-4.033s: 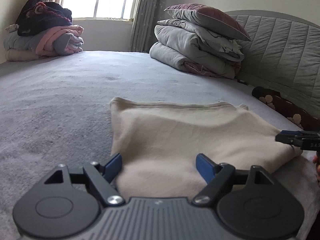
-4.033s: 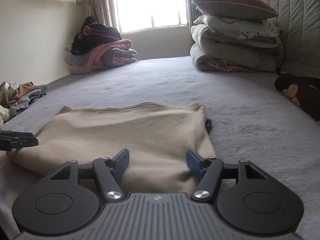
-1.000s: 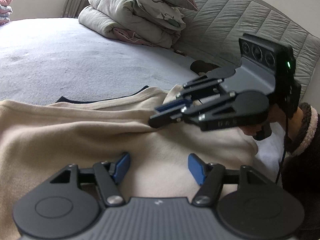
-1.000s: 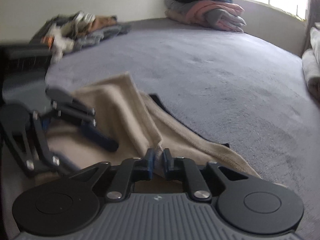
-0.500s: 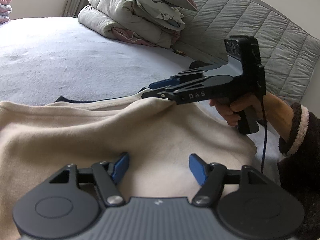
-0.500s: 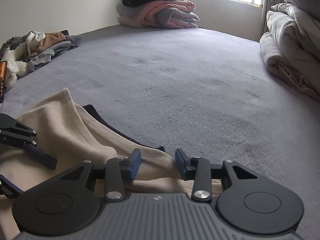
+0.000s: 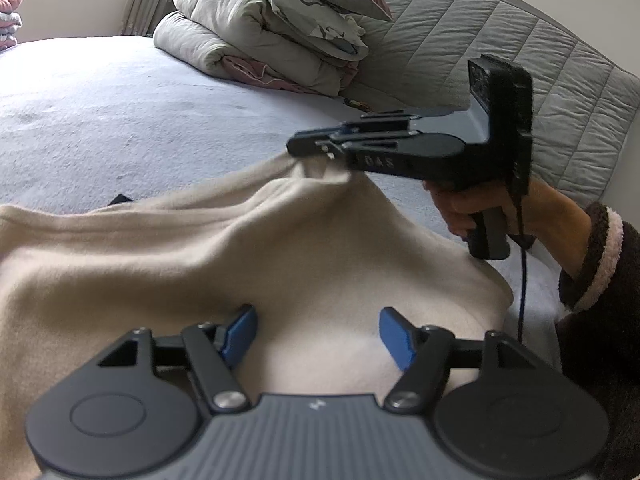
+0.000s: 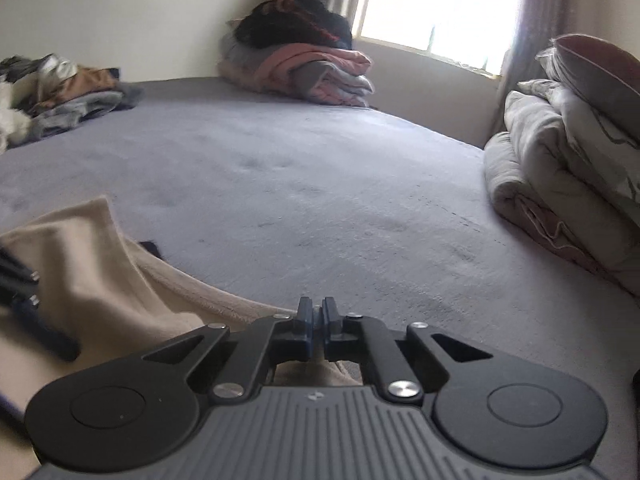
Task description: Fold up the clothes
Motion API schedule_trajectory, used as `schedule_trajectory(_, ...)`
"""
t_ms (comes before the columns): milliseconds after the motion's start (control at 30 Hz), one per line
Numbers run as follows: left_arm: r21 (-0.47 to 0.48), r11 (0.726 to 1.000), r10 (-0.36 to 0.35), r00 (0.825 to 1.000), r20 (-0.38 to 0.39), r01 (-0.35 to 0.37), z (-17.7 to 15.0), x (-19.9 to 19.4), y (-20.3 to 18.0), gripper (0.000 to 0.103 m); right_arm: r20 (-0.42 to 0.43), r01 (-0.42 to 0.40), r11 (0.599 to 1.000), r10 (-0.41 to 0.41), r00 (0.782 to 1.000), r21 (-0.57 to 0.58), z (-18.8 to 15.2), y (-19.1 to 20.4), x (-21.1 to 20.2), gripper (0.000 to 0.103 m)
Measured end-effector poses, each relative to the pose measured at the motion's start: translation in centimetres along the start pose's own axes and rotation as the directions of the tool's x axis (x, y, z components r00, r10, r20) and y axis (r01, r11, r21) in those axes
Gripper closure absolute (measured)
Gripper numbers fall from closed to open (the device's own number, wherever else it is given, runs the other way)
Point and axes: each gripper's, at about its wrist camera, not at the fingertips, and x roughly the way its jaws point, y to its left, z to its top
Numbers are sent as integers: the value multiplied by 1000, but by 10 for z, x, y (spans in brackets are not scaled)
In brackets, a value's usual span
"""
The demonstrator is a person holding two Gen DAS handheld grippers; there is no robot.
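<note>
Garment (image 7: pixel 248 248) lies crosswise, right tool (image 7: pixel 320 148) pinching raised corner.

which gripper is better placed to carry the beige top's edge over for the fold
Right. The right gripper is shut on the beige garment edge, lifting it. The left gripper is open with nothing between its fingers.

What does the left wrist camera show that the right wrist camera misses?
Only the left view shows the quilted headboard, the person's hand and the right tool from outside, pinching the beige garment. Only the right view shows the window and two clothes piles. Both show the garment, grey bed and stacked duvets.
</note>
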Motion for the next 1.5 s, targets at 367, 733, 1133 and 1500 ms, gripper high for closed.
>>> schedule_trajectory(367,-53,999,-6,1000,-19,5,6,-8,2,33,61,-97,990,91,994,106,18,2,-1,81)
schedule_trajectory(733,-51,999,12,999,-34,-13,6,-18,9,33,-37,-259,964,261,965,51,20,47,36,77)
schedule_trajectory(1133,-46,999,17,999,-44,-19,7,-16,12,33,53,-131,991,131,990,-9,29,62,35,98)
schedule_trajectory(1500,-99,994,48,999,24,-46,26,-58,32,32,72,-86,985,76,994,152,35,29,2,73)
